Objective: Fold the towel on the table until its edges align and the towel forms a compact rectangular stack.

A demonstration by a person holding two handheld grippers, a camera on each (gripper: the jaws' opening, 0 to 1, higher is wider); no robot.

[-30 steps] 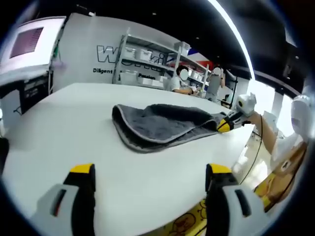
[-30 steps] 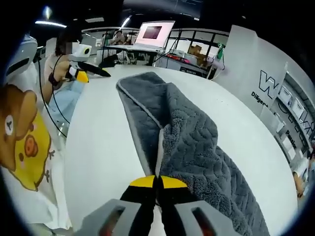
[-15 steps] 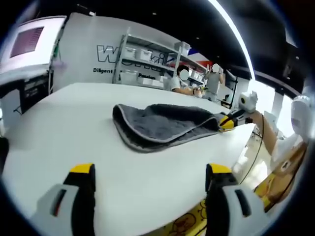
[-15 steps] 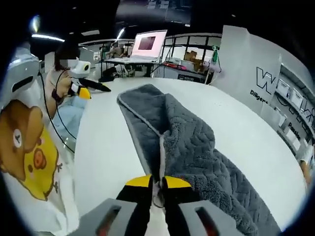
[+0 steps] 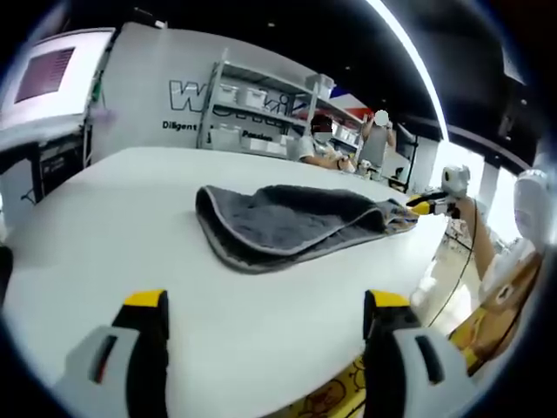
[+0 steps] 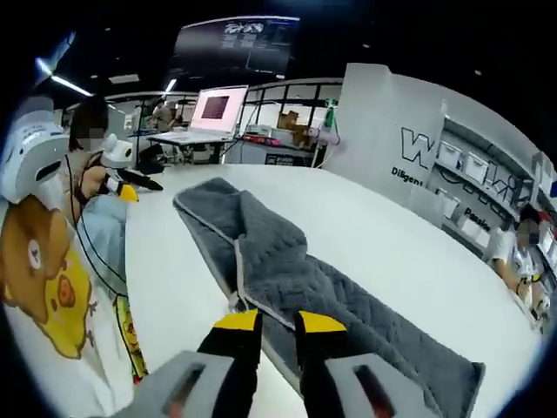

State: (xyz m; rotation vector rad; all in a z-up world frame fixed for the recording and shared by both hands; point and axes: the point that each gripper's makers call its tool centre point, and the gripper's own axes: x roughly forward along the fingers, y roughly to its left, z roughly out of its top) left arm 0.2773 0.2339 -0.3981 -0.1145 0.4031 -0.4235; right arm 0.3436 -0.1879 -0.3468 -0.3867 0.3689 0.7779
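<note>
A grey quilted towel (image 5: 278, 223) lies folded lengthwise on the white table (image 5: 113, 218), its near end rounded over. My left gripper (image 5: 265, 300) hovers open over bare table, well short of the towel. At the towel's far right end sits my right gripper (image 5: 425, 206), held in a hand. In the right gripper view the towel (image 6: 296, 283) stretches away as a long strip with a pale hem. My right gripper (image 6: 278, 321) stands open just above the strip's near edge with nothing between its tips. My left gripper (image 6: 137, 183) shows far left, off the table's corner.
Shelves with white bins (image 5: 248, 94) and a lettered wall stand behind the table. A lit monitor (image 6: 213, 106) sits on a desk beyond the far end. The person's bear-print shirt (image 6: 39, 270) lines the table's near edge (image 6: 130, 287). People stand by the shelves.
My right gripper has opened and let go of the towel's hem, then drawn back. The raised fold has dropped, and the towel lies flatter. My left gripper has stayed put.
</note>
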